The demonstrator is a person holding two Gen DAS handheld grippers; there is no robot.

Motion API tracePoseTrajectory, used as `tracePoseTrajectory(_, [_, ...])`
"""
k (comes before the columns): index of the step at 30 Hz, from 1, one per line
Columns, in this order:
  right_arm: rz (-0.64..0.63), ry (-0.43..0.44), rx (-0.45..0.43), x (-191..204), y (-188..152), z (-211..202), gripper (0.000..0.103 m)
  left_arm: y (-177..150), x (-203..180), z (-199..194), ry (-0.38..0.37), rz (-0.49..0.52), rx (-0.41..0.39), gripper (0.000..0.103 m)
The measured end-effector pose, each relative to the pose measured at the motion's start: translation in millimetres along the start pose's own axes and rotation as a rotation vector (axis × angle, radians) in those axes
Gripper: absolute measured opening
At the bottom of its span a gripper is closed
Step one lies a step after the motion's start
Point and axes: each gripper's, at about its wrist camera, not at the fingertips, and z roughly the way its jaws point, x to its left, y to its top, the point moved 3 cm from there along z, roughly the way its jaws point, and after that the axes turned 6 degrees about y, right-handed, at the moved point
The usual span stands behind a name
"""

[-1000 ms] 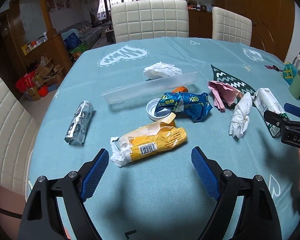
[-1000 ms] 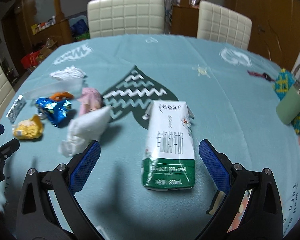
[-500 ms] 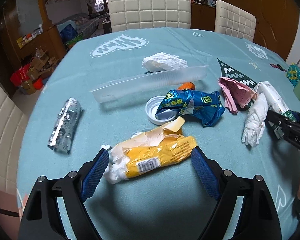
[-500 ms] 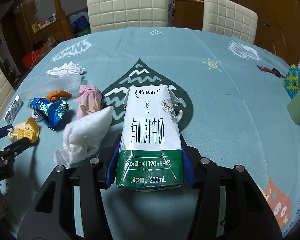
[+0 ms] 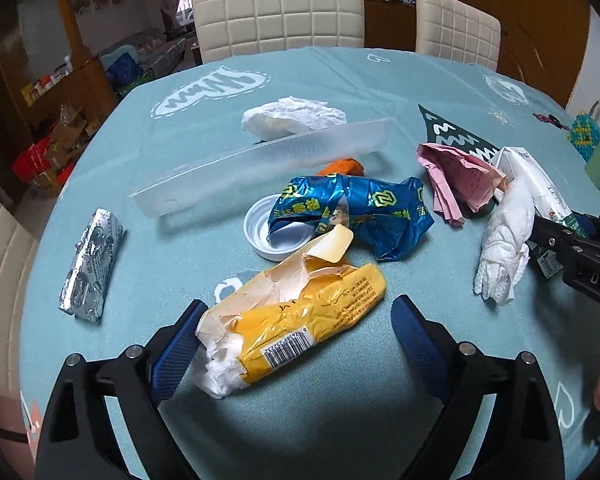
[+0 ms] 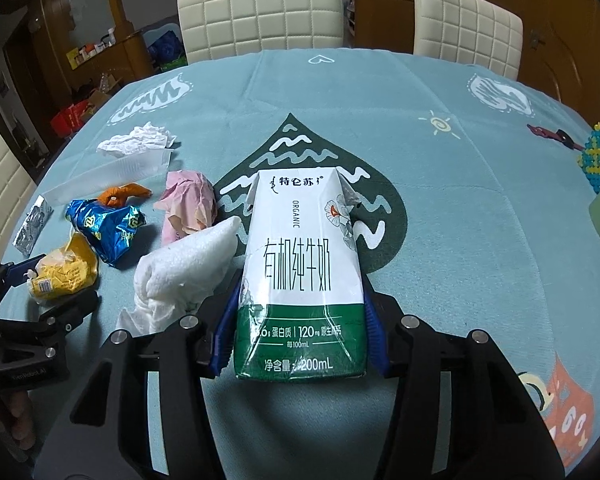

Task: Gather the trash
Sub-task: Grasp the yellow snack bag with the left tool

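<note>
black frames | blue ribbed fingers (image 5: 178, 340) | silver screws | bare skin

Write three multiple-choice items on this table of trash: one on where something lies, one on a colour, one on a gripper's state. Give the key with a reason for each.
1. Where does the silver foil pack lie?
A. apart at the left of the pile
B. on the milk carton
C. under the blue wrapper

2. What colour is the carton's bottom band?
A. red
B. green
C. yellow

3. What is the right gripper doing?
A. hanging open over the cloth
B. shut on the milk carton
C. shut on the pink paper

Key:
1 A: the silver foil pack lies alone, left of the blue wrapper.
2 B: the milk carton is white above a green band.
3 B: the right gripper presses its blue fingers on both carton sides.
</note>
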Motion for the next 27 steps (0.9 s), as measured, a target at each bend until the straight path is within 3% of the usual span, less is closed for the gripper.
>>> tracePoseTrajectory(1, [-0.001, 0.001, -0.001, 0, 0, 0, 0.054, 0, 2, 0, -0.005, -0.009, -0.01, 0.087])
tracePoseTrajectory(6, [-0.001, 0.007, 0.0, 1, -1, -1, 0.054, 2, 3, -8, -0.023, 0.004, -0.032, 0.037])
tracePoseTrajectory(8, [-0.001, 0.008, -0.002, 2, -1, -2, 0.054, 1, 2, -12, -0.038, 0.012, -0.034, 0.034])
tracePoseTrajectory(10, [-0.005, 0.006, -0.008, 4, -2, -5, 0.054, 0, 1, -14, -0.044, 0.018, -0.039, 0.025])
tracePoseTrajectory(27, [-0.096, 0.008, -0.125, 42, -3, -62, 0.052, -17, 20, -67, -0.015, 0.003, -0.127, 0.023])
